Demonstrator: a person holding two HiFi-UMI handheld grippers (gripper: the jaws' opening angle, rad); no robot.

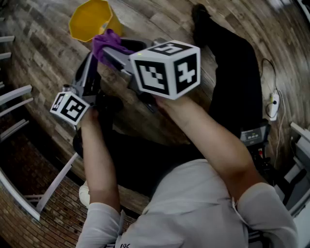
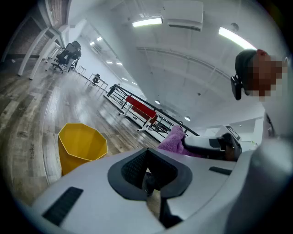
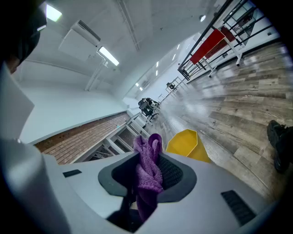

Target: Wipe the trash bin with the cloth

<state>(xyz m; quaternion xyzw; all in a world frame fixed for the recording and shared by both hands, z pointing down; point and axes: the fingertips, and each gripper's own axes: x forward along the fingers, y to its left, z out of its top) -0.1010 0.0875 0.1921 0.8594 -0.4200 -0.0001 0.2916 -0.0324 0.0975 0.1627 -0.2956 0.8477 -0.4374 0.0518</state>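
Currently your right hand-held gripper [image 3: 145,172] grasps the purple cloth [image 3: 153,147] near the yellow trash bin [image 1: 89,20]; your left hand-held gripper [image 2: 147,178] is clenched, empty.

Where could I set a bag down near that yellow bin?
Bare floor lies between the yellow bin and the black shoe, also left of the bin toward the white rails. Crowded at right: a power strip.

I wear a pale grey shirt [image 1: 193,208]; my left gripper [image 2: 147,183] and right gripper [image 3: 146,173] carry black-and-white marker cubes [image 1: 167,68].
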